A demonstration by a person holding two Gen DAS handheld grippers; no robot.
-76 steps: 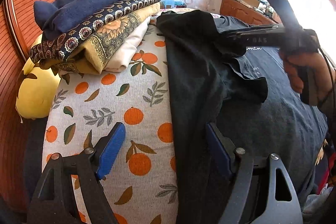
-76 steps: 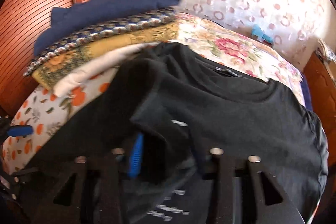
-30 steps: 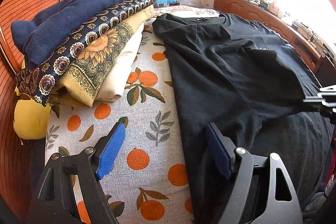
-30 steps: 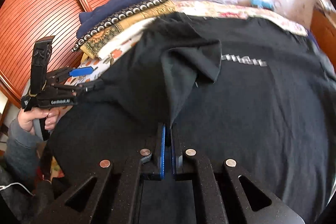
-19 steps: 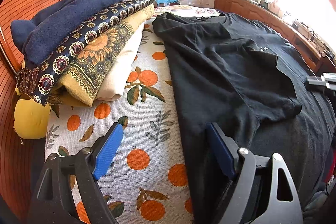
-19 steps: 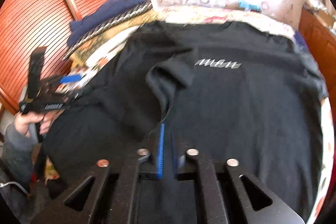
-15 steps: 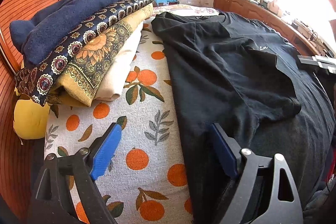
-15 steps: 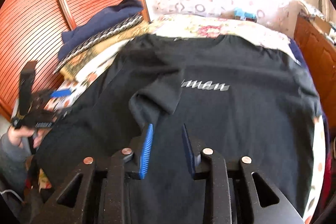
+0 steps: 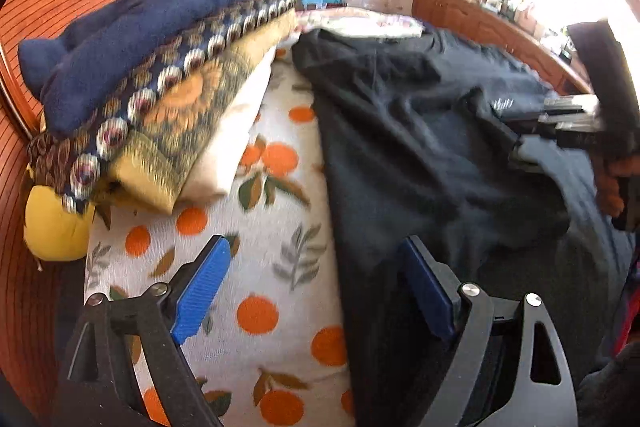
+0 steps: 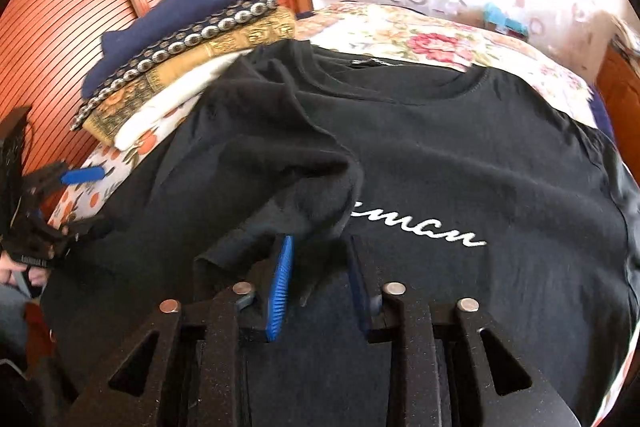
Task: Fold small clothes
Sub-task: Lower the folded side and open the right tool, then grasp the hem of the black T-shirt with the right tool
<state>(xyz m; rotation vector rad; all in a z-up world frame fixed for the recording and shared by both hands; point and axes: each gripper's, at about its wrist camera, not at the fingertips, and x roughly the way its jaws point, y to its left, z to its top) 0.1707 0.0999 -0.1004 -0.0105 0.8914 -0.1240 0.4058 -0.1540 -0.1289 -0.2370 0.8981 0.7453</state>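
The black cotton T-shirt lies flat just ahead of the right gripper. Its folded-over sleeve pokes between the closing jaws, not pinched yet. The left gripper is wide open and holds nothing.

Your left gripper with jaws wide apart over the black T-shirt's edge, folded stack left of the shirt, your right gripper at its right side

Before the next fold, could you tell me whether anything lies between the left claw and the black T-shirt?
Nothing visible: the open left claw hangs over the black short-sleeved T-shirt's edge; the folded fabric stack lies aside.
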